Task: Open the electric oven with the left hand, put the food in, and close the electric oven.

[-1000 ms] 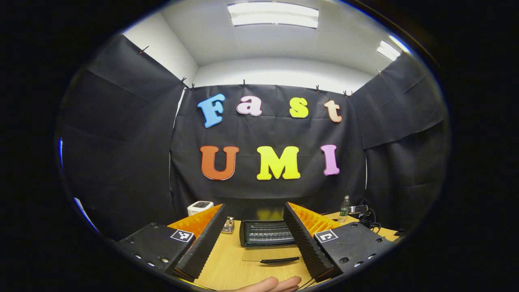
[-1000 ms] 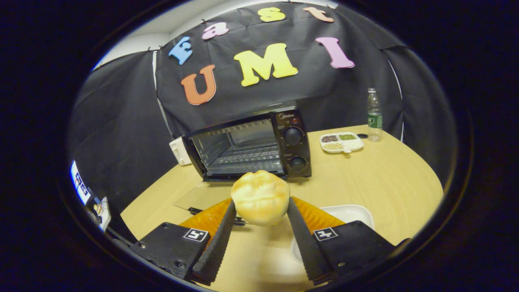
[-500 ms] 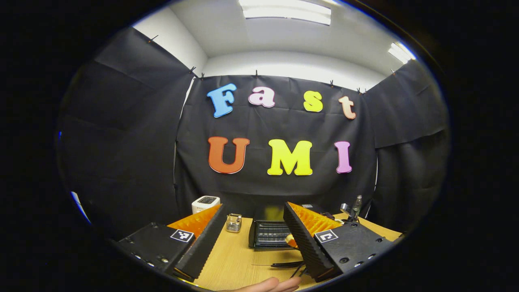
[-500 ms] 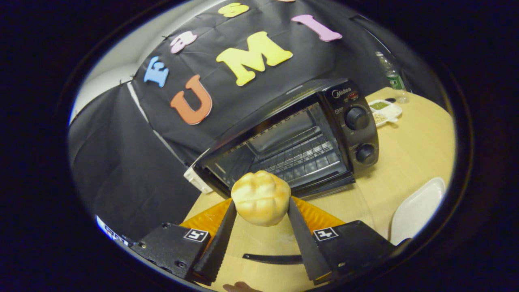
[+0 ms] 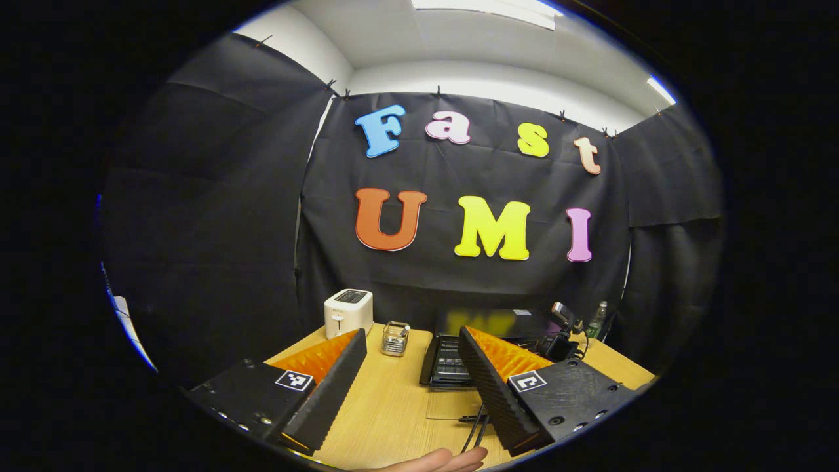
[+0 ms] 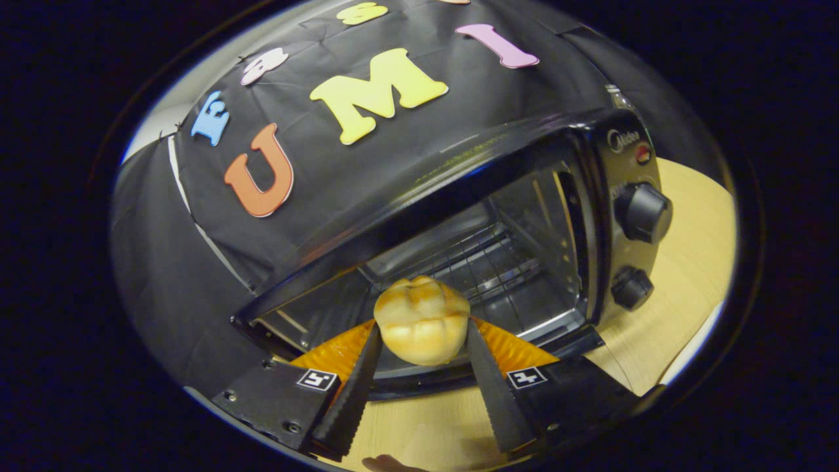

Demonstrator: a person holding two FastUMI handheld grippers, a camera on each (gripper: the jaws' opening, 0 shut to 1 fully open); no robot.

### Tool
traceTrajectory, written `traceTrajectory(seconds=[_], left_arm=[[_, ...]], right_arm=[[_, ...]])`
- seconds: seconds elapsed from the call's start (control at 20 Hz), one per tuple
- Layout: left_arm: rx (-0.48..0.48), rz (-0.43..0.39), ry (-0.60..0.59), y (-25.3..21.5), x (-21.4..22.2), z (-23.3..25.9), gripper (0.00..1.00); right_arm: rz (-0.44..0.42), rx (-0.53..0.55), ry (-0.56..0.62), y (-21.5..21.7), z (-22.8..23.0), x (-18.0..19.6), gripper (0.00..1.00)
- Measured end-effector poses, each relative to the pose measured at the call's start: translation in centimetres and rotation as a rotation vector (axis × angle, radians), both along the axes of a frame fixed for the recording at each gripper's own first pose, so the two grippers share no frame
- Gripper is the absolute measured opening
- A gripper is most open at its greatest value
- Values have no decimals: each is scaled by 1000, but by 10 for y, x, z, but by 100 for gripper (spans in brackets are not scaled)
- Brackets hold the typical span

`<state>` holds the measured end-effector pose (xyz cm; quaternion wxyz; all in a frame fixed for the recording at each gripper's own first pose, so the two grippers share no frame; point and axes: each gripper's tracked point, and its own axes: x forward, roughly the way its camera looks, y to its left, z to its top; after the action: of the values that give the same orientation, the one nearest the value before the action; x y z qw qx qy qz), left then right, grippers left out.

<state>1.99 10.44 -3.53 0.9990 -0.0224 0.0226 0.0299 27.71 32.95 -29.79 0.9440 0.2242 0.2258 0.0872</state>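
Note:
My right gripper is shut on a golden bread bun, both fingers pressing its sides. The bun hangs right at the mouth of the black electric oven, just above the lowered glass door. The oven's wire rack lies behind the bun. In the left gripper view the oven stands farther off on the wooden table, its door handle near my right finger. My left gripper is open with nothing between its fingers.
Two knobs sit on the oven's right panel. A white plate's edge shows at the right. A white toaster, a glass jar and a bottle stand at the table's back. A hand shows at the bottom.
My right gripper has carried the bun forward to the oven's opening, so the oven looms much larger. The left gripper has tipped downward and drifted, staying open.

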Motion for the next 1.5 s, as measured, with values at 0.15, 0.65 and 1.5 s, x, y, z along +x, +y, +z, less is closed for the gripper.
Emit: traceTrajectory(seconds=[0.15, 0.65, 1.5], left_arm=[[-6, 9, 12, 6, 1, -7, 93], [-26, -40, 55, 0, 2, -34, 93], [-35, -311, 320, -103, 26, -185, 94]], right_arm=[[-12, -101, -65, -6, 3, 25, 77], [120, -161, -113, 5, 19, -27, 95], [79, -205, -332, -118, 129, -164, 96]])
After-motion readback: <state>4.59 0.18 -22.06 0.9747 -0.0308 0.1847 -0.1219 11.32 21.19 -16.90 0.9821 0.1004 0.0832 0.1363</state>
